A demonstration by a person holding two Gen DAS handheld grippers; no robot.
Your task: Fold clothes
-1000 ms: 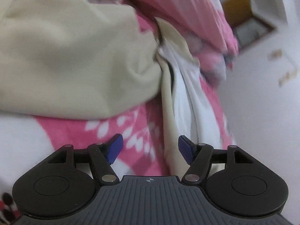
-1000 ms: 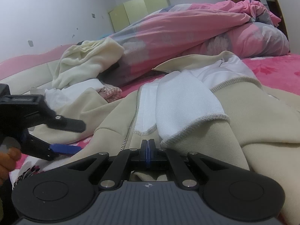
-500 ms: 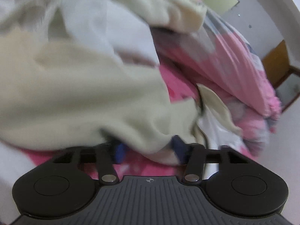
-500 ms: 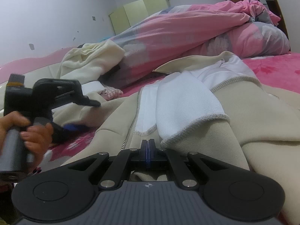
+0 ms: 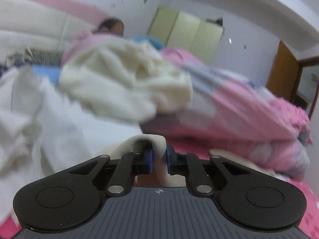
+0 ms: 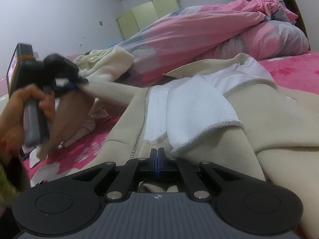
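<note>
now jacket sleeve (image 5: 157, 141) between raised jaws

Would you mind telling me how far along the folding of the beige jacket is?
Barely begun. Done: nothing looks folded; the beige jacket lies open on the bed, white lining showing. In hand: the left gripper, its jaws just closing, pinches a fold of a sleeve, raised off the bed; the right gripper is shut low at the jacket's front. Left: every fold, plus the cream garment behind.
</note>
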